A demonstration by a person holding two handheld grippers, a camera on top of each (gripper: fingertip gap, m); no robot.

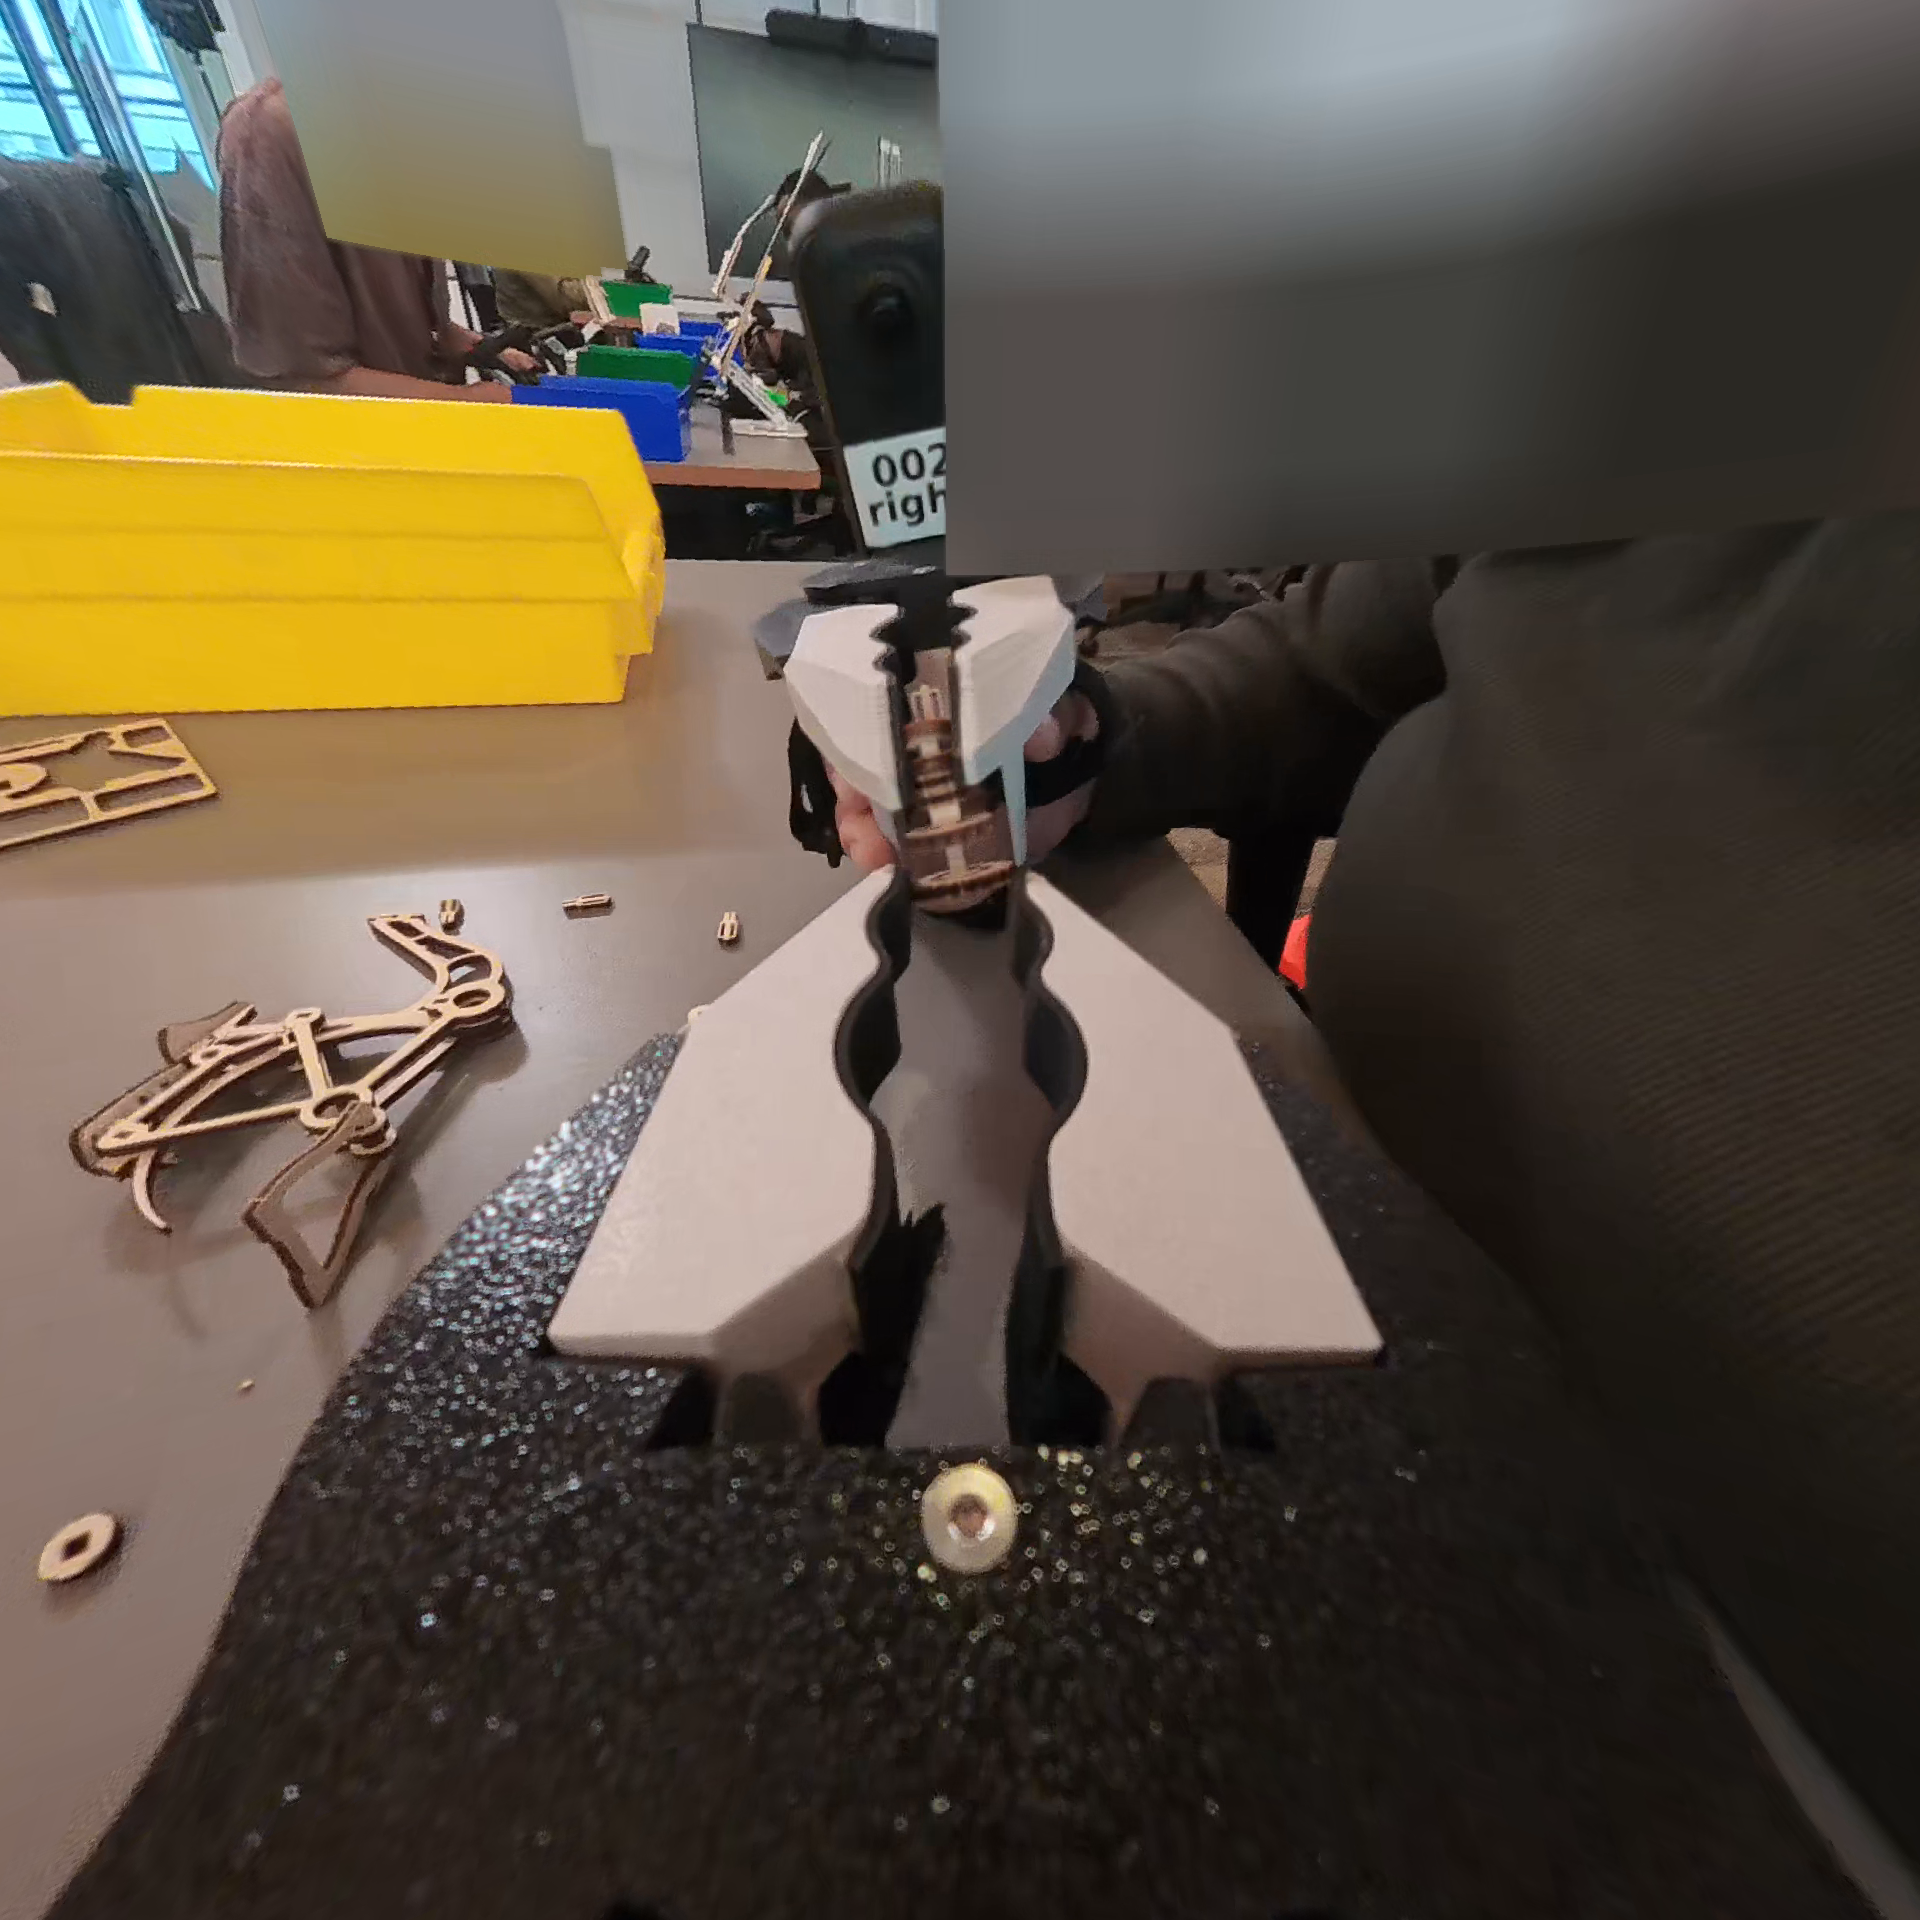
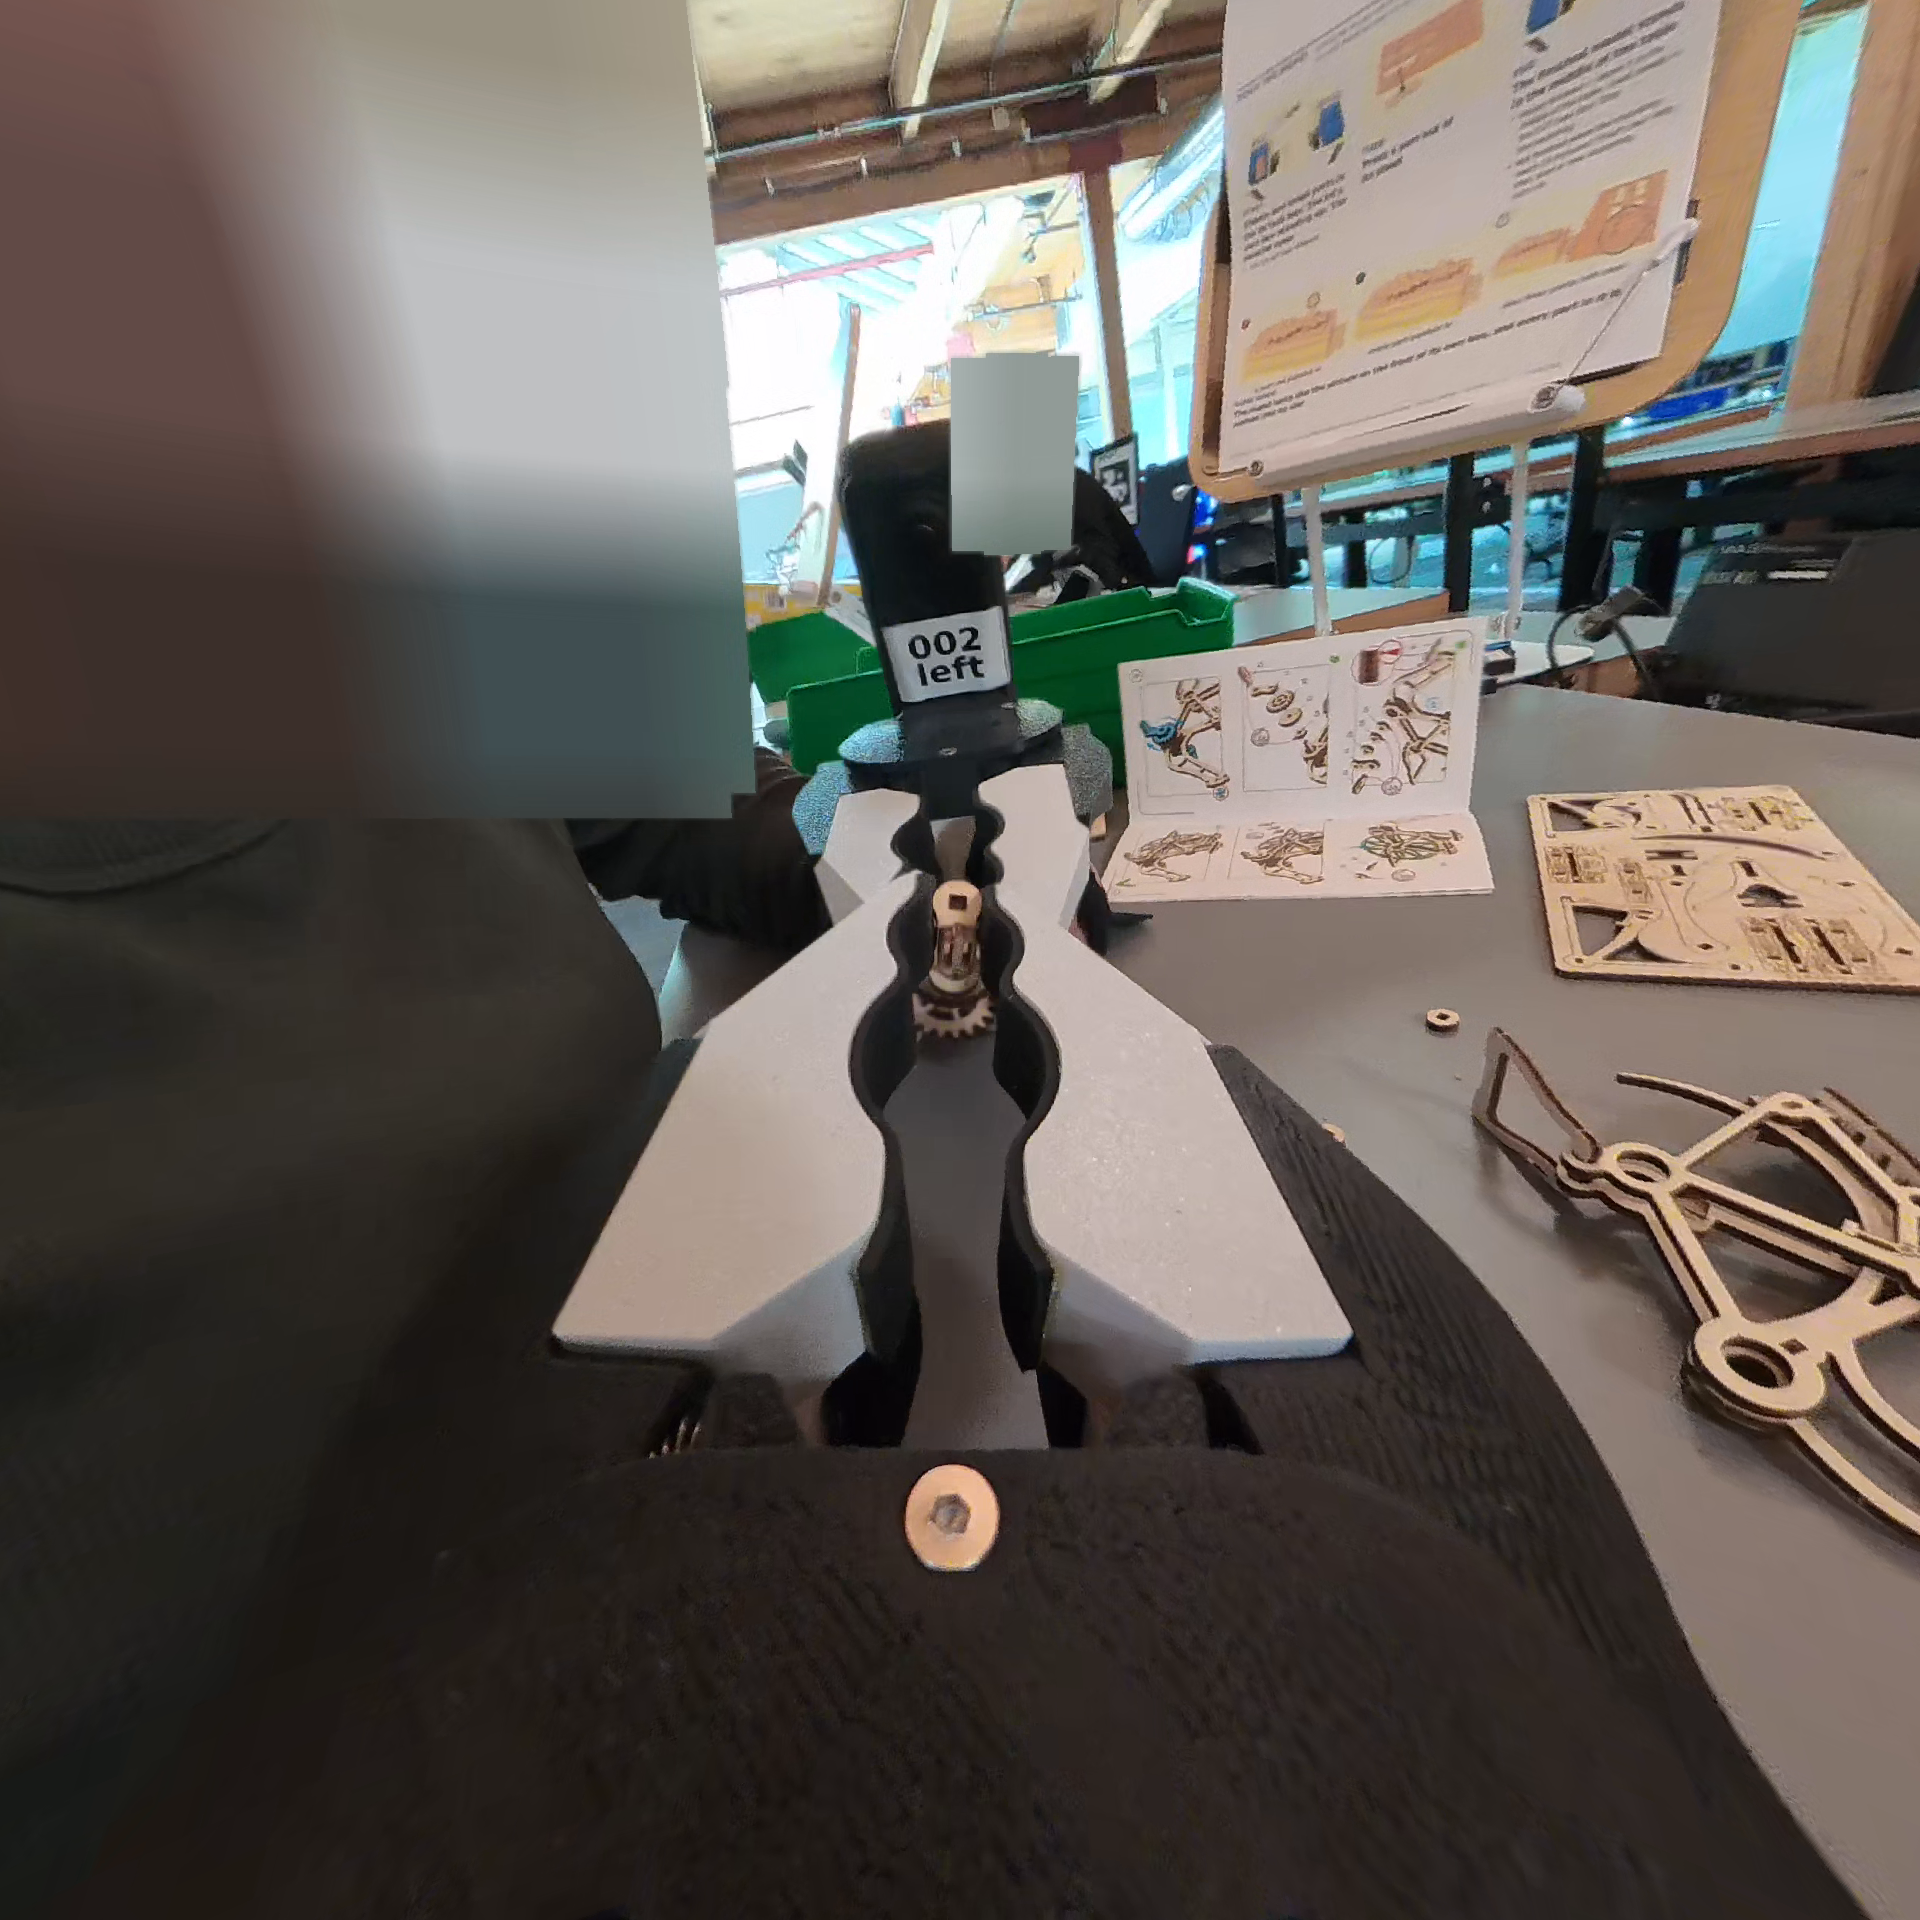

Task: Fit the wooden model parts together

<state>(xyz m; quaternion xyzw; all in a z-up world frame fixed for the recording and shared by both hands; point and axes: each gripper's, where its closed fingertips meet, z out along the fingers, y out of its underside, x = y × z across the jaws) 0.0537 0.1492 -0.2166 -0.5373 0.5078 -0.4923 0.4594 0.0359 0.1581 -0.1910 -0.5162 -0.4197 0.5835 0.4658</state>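
Observation:
A small wooden axle with gears [image 1: 948, 800] is held between my two grippers, which face each other tip to tip above the table. My right gripper [image 2: 954, 914] is shut on the axle [image 2: 951, 977], with a toothed gear showing between its fingers. My left gripper [image 1: 954, 896] is closed narrowly on the axle's near end. In the right wrist view the left gripper [image 2: 958, 844] shows beyond. In the left wrist view the right gripper [image 1: 954, 862] shows with a hand behind it. A part-built wooden model [image 1: 301, 1091] lies flat on the table; it also shows in the right wrist view [image 2: 1714, 1247].
Yellow bins [image 1: 312, 551] stand at the far left. A wooden part sheet [image 2: 1725, 894], an open instruction booklet [image 2: 1299, 769], a board with an instruction sheet [image 2: 1455, 208], a green bin [image 2: 1091, 644], a loose washer [image 1: 78, 1546] and small pegs [image 1: 587, 904] are around. A person's dark sleeve fills one side. The tips of both grippers are at nearly the same place. The loose washer [image 1: 78, 1546] is about equally far from each gripper, around 15 cm.

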